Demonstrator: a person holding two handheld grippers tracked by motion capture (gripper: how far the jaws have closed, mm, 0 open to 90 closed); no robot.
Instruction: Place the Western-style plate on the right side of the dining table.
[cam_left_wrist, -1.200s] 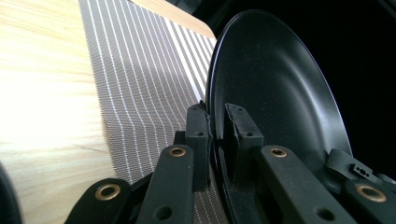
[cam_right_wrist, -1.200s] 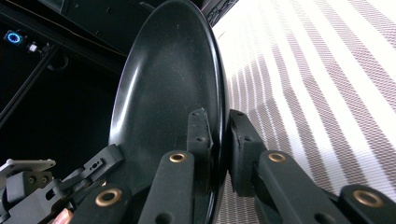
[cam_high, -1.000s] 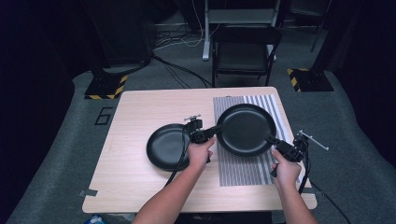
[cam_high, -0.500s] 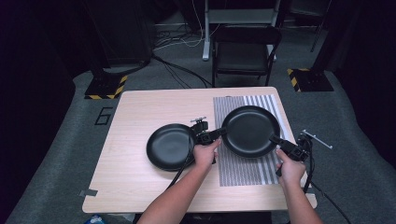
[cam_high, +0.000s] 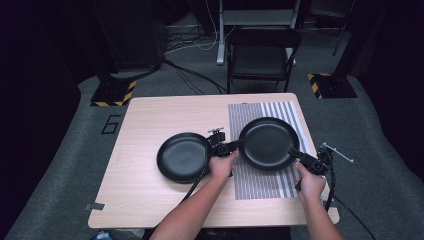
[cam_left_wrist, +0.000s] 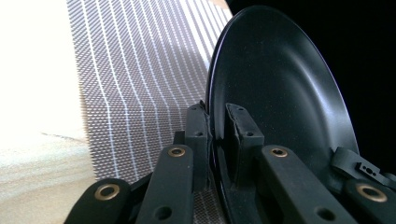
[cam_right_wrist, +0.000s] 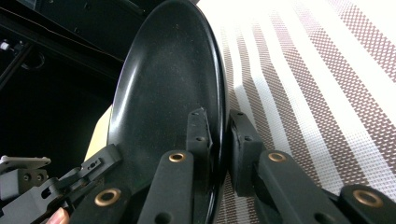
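A: What crowds the left gripper (cam_high: 235, 146)?
B: A second black plate (cam_high: 183, 157) just beside it, opposite the held plate (cam_high: 268, 143).
A: And the right gripper (cam_high: 296, 153)?
B: Bare striped mat (cam_high: 260, 181) behind it.

A second black plate (cam_high: 183, 157) beside the striped mat (cam_high: 260, 180).

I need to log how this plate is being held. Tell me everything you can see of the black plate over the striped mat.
The black plate is round and shallow, with a raised rim and a smooth, faintly speckled, semi-gloss surface. It sits over the striped mat, on the right part of the table; whether it rests on the mat or is lifted is unclear. The left gripper clamps its left rim and the right gripper its near right rim, one jaw inside, one under. It is empty.
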